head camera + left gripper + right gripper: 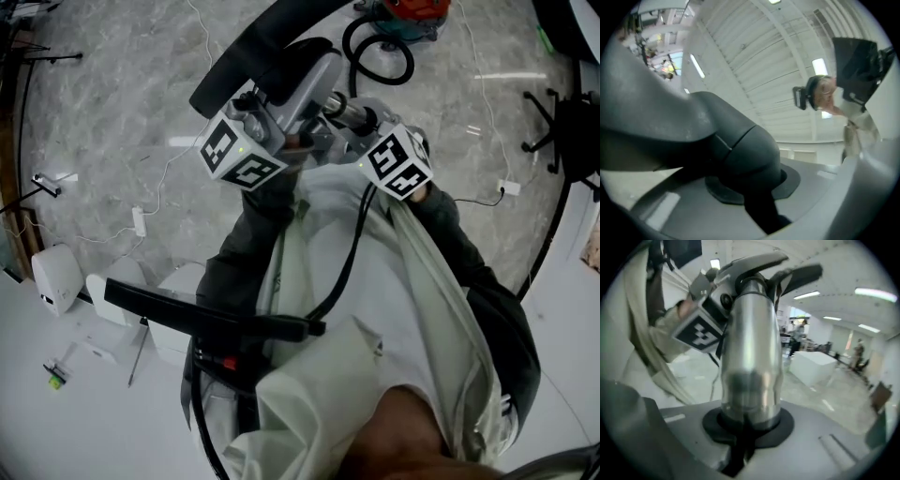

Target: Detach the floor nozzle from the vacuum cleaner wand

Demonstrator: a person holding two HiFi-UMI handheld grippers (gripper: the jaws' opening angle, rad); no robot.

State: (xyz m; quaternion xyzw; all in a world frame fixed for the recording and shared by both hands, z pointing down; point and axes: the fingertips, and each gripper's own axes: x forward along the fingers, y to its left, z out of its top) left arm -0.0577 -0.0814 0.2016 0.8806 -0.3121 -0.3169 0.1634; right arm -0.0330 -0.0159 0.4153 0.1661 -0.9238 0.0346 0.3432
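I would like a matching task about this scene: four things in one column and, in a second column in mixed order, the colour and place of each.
Things:
1. wand
2. nozzle
3. hose
4. vacuum

Colour and place:
a. black, looped on the floor
b. silver, gripped in the right tongs
c. red and teal, at the top edge of the head view
d. dark grey, gripped in the left tongs

Pairs: 1-b, 2-d, 3-a, 4-c
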